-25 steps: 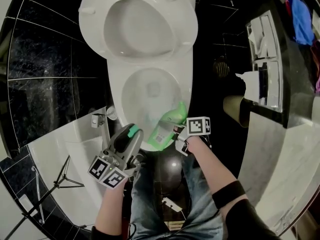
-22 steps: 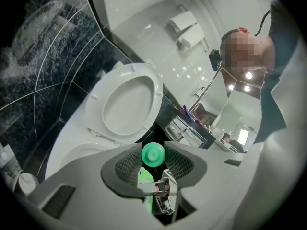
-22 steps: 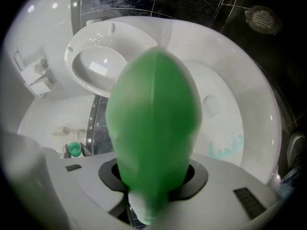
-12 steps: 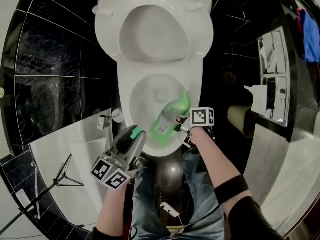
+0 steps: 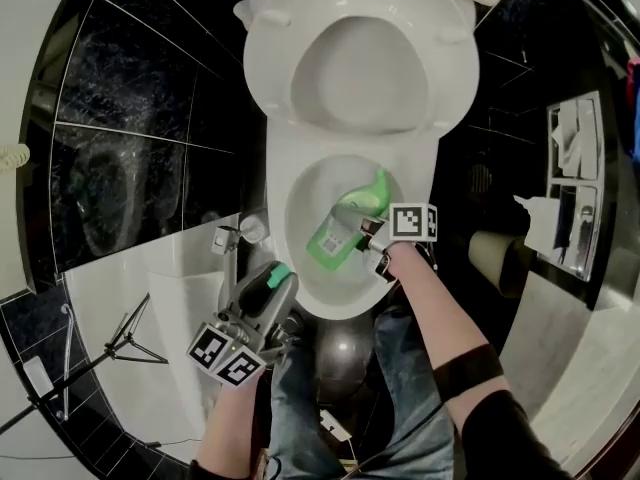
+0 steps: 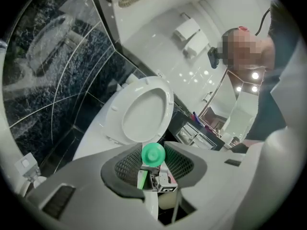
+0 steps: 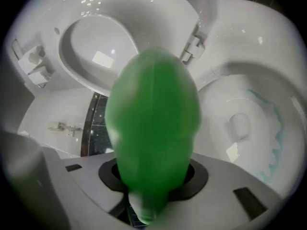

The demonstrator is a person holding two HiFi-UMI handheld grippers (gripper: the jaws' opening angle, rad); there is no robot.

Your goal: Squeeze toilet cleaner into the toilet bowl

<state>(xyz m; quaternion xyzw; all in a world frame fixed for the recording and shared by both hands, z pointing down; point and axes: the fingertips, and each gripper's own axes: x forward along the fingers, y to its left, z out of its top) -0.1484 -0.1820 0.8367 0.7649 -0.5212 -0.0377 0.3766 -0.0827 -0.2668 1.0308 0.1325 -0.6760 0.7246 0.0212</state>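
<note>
The white toilet [image 5: 340, 306] stands with its seat and lid [image 5: 362, 68] raised. My right gripper [image 5: 365, 236] is shut on a green cleaner bottle [image 5: 340, 230] that lies tilted over the open bowl, its nozzle [image 5: 380, 182] near the right inner wall. In the right gripper view the bottle [image 7: 153, 128] fills the middle, and bluish streaks [image 7: 274, 143] run down the bowl's inside. My left gripper [image 5: 275, 274] hangs at the bowl's front left, shut on the bottle's green cap [image 6: 153, 153].
A toilet paper roll [image 5: 495, 258] and a wall rack [image 5: 575, 203] are on the right. A white fixture [image 5: 180, 288] and a thin tripod stand [image 5: 120, 343] sit left of the toilet. The person's jeans [image 5: 400, 388] are just below the bowl.
My right gripper has carried the bottle further over the bowl, toward its right side. My left gripper has drifted a little right with the cap. The whole view has shifted.
</note>
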